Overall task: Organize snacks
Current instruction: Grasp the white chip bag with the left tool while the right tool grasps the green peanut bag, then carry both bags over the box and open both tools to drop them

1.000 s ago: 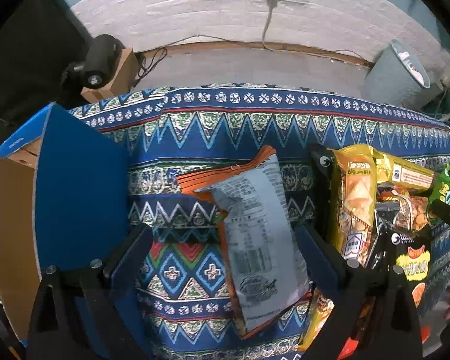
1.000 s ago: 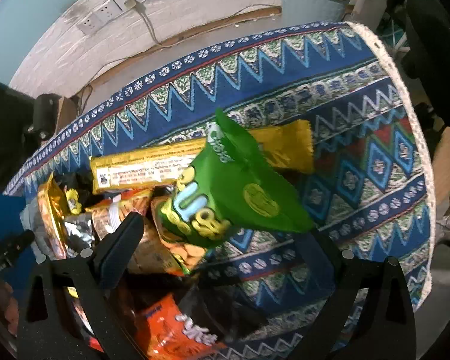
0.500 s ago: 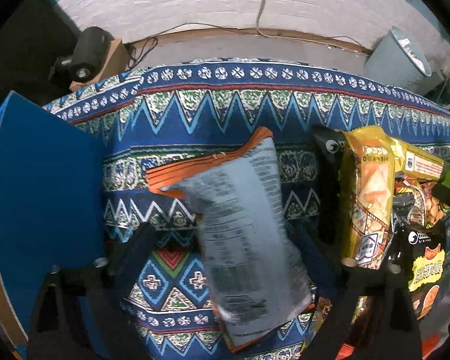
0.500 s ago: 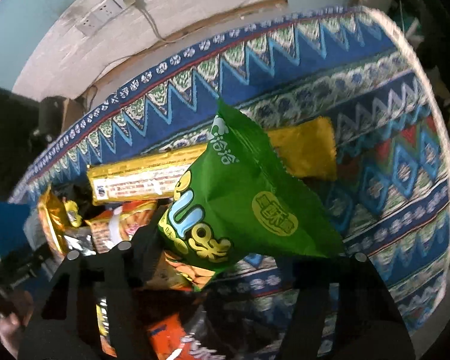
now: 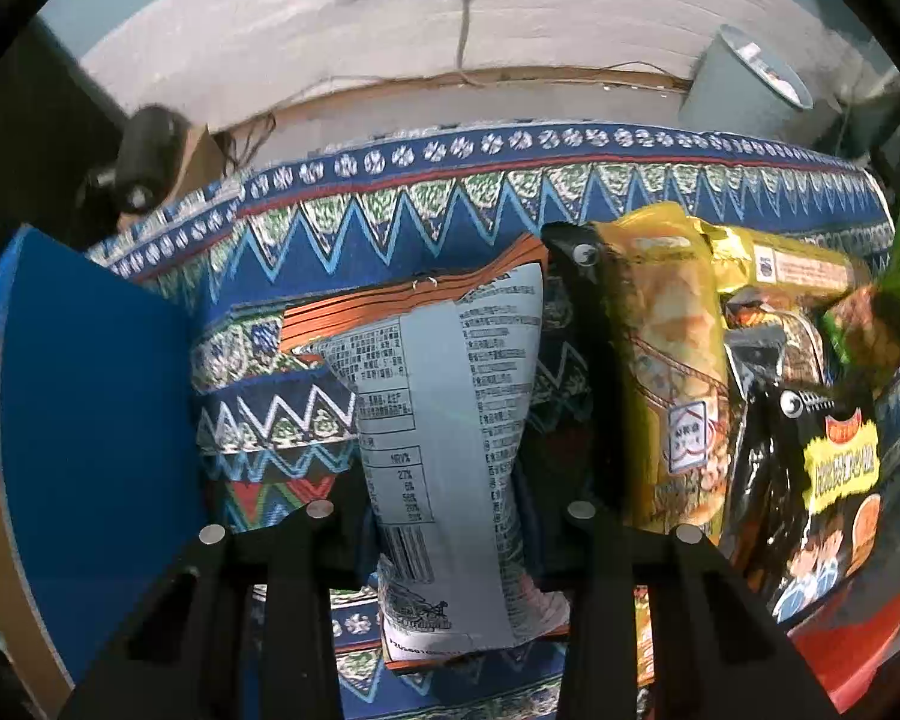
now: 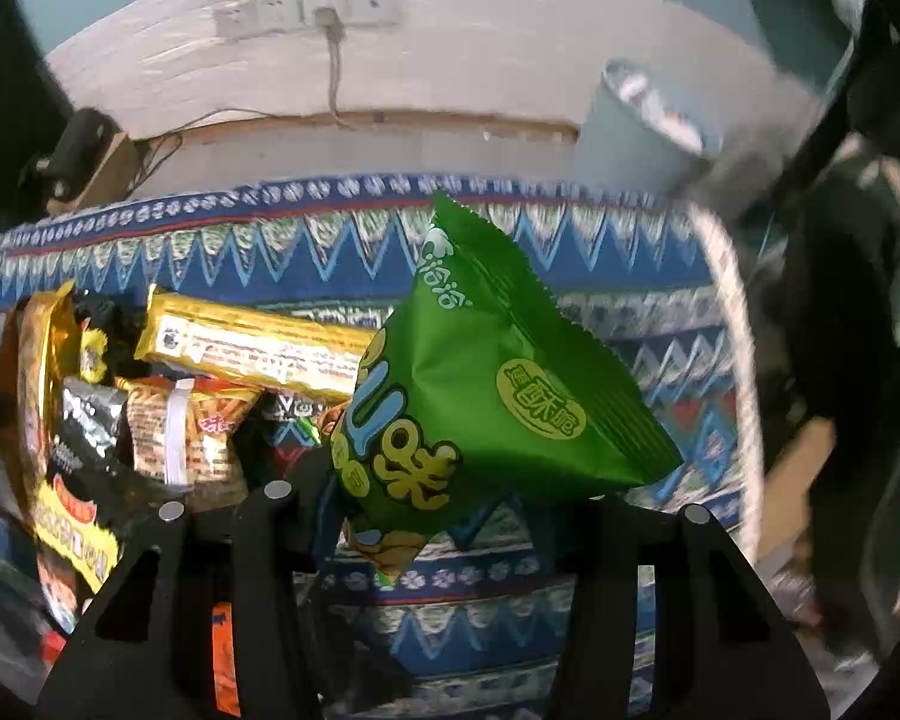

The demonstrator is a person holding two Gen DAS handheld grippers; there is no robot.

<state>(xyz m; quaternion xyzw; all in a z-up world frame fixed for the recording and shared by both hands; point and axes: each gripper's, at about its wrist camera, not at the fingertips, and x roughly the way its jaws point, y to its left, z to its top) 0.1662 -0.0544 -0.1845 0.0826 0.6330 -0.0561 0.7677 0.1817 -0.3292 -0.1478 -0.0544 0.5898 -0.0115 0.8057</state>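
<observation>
Left gripper (image 5: 444, 546): jaws have just been closing and now pinch the lower part of the grey-backed snack bag (image 5: 450, 432), which has orange edging and printed nutrition text facing up; the bag stands between the two black fingers above the patterned tablecloth (image 5: 390, 228). Blue box flap (image 5: 96, 432) sits just left of this gripper; the heap of snacks lies to its right, with a yellow chip bag (image 5: 666, 360) nearest and a black packet (image 5: 822, 480) beyond it. Right gripper (image 6: 444, 504): jaws have also just been closing and clamp the lower corner of the green snack bag (image 6: 492, 396), which tilts up and to the right, clear of the cloth. A long yellow packet (image 6: 252, 354) lies behind and left of it. Wall sockets (image 6: 306, 6) and a pale bin (image 6: 642, 126) are visible past the table's far edge.
</observation>
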